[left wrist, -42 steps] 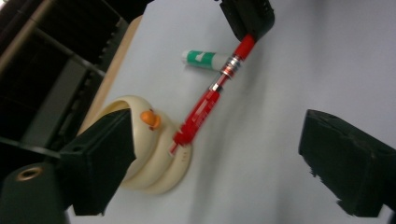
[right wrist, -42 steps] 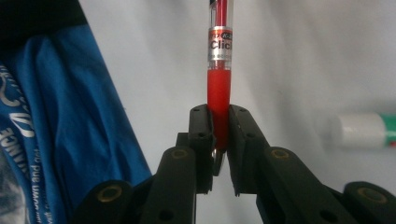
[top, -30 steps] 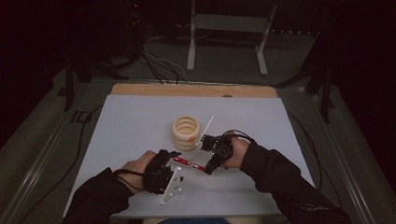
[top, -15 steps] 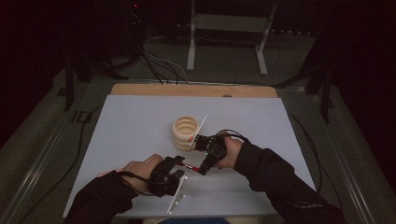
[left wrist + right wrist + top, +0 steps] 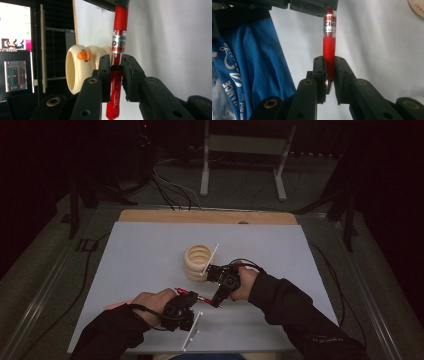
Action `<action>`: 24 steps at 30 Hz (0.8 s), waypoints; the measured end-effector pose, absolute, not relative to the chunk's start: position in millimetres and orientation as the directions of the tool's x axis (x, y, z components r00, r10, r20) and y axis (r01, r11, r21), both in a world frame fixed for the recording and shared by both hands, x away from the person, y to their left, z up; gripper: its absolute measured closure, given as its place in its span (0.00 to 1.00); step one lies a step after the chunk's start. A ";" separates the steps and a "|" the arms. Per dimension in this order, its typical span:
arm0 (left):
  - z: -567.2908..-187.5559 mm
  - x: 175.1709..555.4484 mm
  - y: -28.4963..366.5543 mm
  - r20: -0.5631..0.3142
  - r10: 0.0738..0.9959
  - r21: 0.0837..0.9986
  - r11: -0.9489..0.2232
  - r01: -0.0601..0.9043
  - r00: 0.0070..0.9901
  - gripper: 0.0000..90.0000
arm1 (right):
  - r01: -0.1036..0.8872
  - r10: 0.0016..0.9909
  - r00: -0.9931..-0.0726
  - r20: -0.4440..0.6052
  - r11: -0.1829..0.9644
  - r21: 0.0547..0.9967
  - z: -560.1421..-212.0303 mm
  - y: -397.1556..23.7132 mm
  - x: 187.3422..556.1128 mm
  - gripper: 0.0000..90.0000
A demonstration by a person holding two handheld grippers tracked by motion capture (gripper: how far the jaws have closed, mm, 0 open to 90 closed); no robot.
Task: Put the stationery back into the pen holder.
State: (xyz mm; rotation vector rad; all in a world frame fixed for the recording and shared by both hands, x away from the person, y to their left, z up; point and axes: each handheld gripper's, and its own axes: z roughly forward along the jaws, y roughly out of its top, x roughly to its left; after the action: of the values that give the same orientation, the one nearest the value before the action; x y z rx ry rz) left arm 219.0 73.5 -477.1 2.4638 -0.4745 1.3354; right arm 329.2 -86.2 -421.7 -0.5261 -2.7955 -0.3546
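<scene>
Item: red pen [image 5: 192, 295], held level just above the grey tabletop [image 5: 140, 255], spanning the gap between the two grippers near the front edge. Left gripper [image 5: 192, 296]: its jaws have just been closing and now press on the clear-and-red end of the pen, as the left gripper view shows, with the pen [image 5: 117, 75] running up between them. Right gripper [image 5: 215, 302]: jaws clamped tight on the red grip end; in the right gripper view the pen [image 5: 329, 50] carries a silver band with lettering, legible there and not from above. Stack of cream rings [image 5: 197, 262]: stands on the tabletop just beyond the right hand; the left gripper view adds an orange mark on the nearest ring [image 5: 83, 55] and lit screens [image 5: 15, 48] behind. Blue printed cloth [image 5: 249, 75]: seen in the right gripper view.
</scene>
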 end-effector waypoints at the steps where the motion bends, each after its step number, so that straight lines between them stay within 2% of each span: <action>1: -477.6 218.9 73.4 0.847 -0.143 0.104 -0.901 -0.422 0.513 0.88 | 0.386 0.318 -0.896 0.309 0.903 0.189 -421.4 -86.4 329.3 0.90; 9: -476.7 219.2 74.2 0.852 -0.159 0.079 -0.902 -0.424 0.498 0.90 | 0.382 0.317 -0.902 0.292 0.902 0.201 -419.9 -85.8 328.2 0.88; 12: -474.5 220.5 76.8 0.850 -0.151 0.087 -0.905 -0.416 0.505 0.90 | 0.393 0.332 -0.904 0.270 0.895 0.212 -418.3 -85.4 326.1 0.70; 13: -473.5 220.9 77.9 0.852 -0.145 0.090 -0.906 -0.414 0.504 0.90 | 0.392 0.337 -0.908 0.250 0.894 0.217 -417.7 -85.3 324.8 0.61; 16: -469.5 222.5 81.6 0.847 -0.116 0.116 -0.911 -0.395 0.518 0.90 | 0.401 0.355 -0.911 0.211 0.882 0.247 -413.9 -88.1 324.3 0.50; 18: -469.4 224.2 83.9 0.843 -0.086 0.150 -0.910 -0.387 0.531 0.90 | 0.414 0.369 -0.907 0.204 0.867 0.277 -409.5 -91.9 325.1 0.47; 19: -467.3 224.5 85.6 0.841 -0.084 0.152 -0.911 -0.383 0.535 0.90 | 0.423 0.380 -0.905 0.193 0.858 0.291 -406.7 -94.1 325.0 0.42; 22: -466.8 225.5 88.1 0.833 -0.047 0.196 -0.907 -0.372 0.552 0.90 | 0.427 0.400 -0.904 0.152 0.841 0.331 -400.6 -99.6 324.1 0.38; 24: -463.1 227.8 92.5 0.818 -0.019 0.233 -0.903 -0.361 0.575 0.90 | 0.436 0.426 -0.897 0.117 0.810 0.391 -392.8 -108.3 322.6 0.30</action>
State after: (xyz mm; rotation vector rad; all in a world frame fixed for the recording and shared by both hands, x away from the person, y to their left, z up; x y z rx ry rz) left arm 227.8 92.5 -463.1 2.4347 -0.3074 1.2578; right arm 322.6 -108.3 -392.8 -0.7070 -2.9662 -0.6495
